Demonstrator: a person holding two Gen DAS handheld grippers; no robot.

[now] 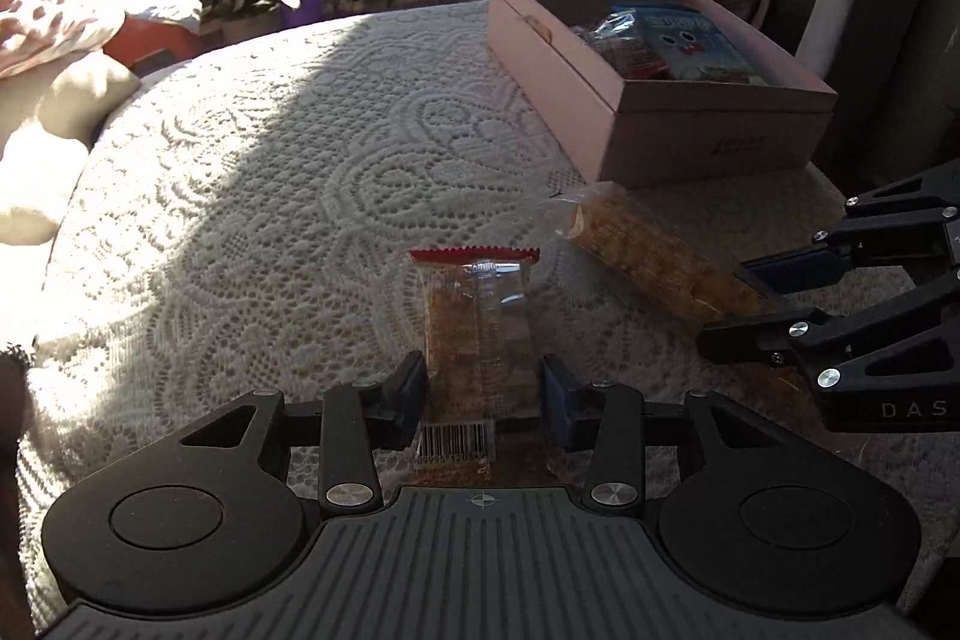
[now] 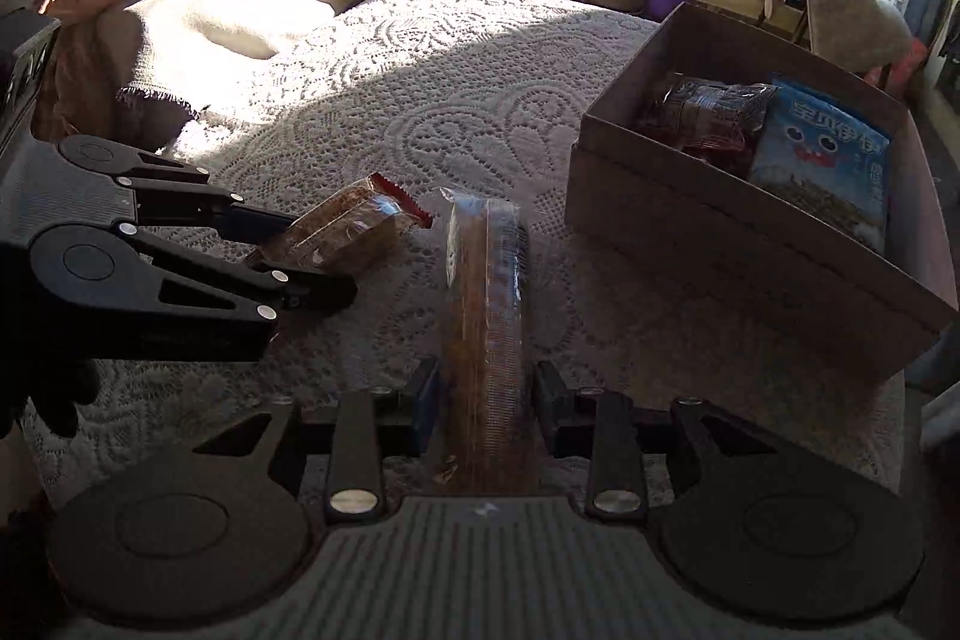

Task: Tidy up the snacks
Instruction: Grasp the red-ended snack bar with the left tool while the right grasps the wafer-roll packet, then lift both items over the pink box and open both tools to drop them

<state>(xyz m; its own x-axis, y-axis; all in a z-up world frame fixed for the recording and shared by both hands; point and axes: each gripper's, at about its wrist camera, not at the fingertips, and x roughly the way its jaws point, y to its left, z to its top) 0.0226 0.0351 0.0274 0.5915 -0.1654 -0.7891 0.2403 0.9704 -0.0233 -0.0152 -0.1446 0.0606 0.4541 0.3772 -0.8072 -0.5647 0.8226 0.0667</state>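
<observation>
My left gripper [image 1: 483, 394] clamps the red-edged snack bar [image 1: 474, 316]; my right gripper [image 2: 485, 400] clamps the clear-wrapped cracker stack [image 2: 486, 280]. Pink box [image 1: 558, 64] beyond holds a blue packet [image 1: 696, 40]; other contents indistinct.

Lace cloth [image 1: 300, 172] (seemingly cotton), matt

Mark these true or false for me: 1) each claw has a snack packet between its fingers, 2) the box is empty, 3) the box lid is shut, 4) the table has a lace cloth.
1) True: the left claw holds the red-edged packet, the right claw the long cracker packet.
2) False: the box holds a blue packet and a dark one.
3) False: it stands open.
4) True: lace cloth.
</observation>
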